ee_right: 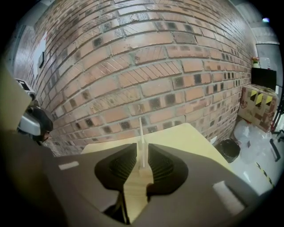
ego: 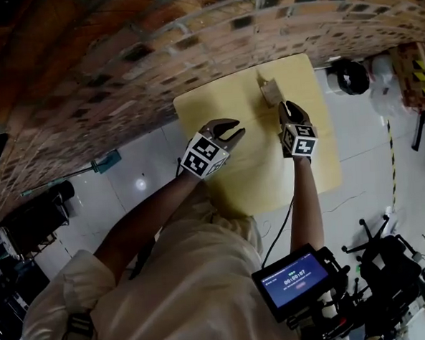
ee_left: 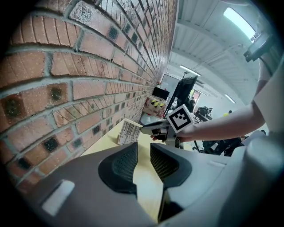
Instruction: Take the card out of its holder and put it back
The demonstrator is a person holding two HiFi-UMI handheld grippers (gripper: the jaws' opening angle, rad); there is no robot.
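Since the card (ee_right: 141, 137) stands upright, edge-on between the right gripper's (ee_right: 142, 147) parted fingers (ee_right: 122, 166), untouched, the open, empty left gripper (ee_left: 143, 150) sits farther off.

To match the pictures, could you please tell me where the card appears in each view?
Head view: card upper centre, near table's far edge.
Left gripper view: card centre, beside right tool.
Right gripper view: card edge-on, between the jaws.
Shared landmark: brick wall.
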